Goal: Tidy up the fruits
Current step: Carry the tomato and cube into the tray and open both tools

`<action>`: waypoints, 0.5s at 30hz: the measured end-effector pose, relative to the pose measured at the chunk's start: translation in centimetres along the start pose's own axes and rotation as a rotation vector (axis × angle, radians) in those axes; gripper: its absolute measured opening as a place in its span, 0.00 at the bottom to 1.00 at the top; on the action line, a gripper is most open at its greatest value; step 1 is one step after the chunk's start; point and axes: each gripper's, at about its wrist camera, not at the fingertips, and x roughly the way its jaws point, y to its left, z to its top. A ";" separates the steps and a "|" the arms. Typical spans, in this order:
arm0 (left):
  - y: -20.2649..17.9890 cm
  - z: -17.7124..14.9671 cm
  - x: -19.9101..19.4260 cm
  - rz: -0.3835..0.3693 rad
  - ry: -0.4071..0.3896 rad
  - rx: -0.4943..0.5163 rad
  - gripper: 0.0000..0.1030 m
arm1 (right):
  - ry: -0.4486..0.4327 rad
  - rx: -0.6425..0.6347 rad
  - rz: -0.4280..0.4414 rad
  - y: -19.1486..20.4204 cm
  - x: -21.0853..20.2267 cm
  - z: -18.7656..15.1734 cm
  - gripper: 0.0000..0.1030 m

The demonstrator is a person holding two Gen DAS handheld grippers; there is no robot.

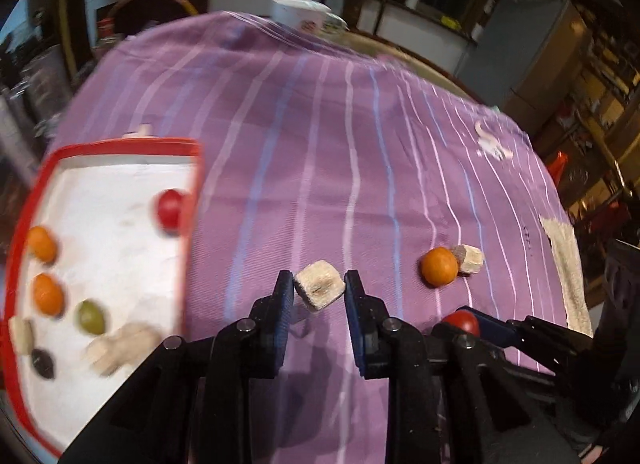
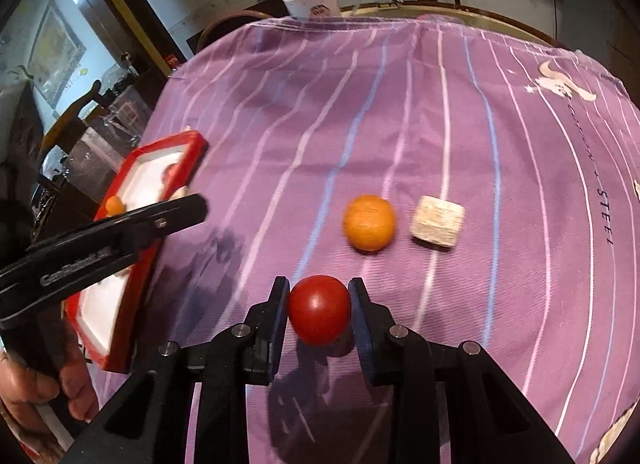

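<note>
The desk (image 2: pixel 500 304) is covered by a purple striped cloth (image 1: pixel 320 164). Seen from the left wrist, a red-rimmed tray (image 1: pixel 120 143) lies at 9 o'clock. It already holds two small oranges, a red fruit, a green one, a dark one and some pale pieces, so sorting looks well advanced.

Loose items on the cloth, seen from the right wrist: an orange (image 2: pixel 369 222) just above centre, and a pale cube (image 2: pixel 438 226) just beside it at 3 o'clock, apart from it.

The right tongs (image 2: pixel 319 314) are clamped on a red tomato (image 2: pixel 319 314), one pad on each flank at its widest line. The shadow beneath suggests that it is raised slightly off the cloth, though this is uncertain.

- Handling: the skin is smooth and glossy, so it may slip. The flesh is probably soft and bruises easily. Use light pressure at the widest line only.

The left tongs (image 1: pixel 319 290) are closed on a pale block (image 1: pixel 319 290), held clear of the cloth by two opposite sides.

- Handling: the block looks light, dry and rough. Grip should be secure, but the edges may crumble. It sits slightly skewed between the pads, so it could twist.

The orange remaining on the cloth is round, firm-looking and finely pitted. Take it across the middle. It will roll if nudged.
</note>
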 end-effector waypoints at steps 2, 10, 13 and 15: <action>1.9 -0.5 -2.2 0.023 -0.027 -0.020 0.24 | -0.002 -0.008 0.013 1.3 -0.1 0.1 0.32; 10.1 -4.2 -8.4 0.164 -0.075 -0.076 0.24 | -0.009 -0.085 0.083 9.4 -0.2 0.6 0.32; 13.6 -6.1 -9.1 0.205 -0.052 -0.121 0.24 | -0.004 -0.141 0.108 13.1 0.2 0.5 0.32; 15.5 -7.1 -9.0 0.220 -0.029 -0.143 0.24 | 0.010 -0.183 0.121 15.7 0.9 0.1 0.32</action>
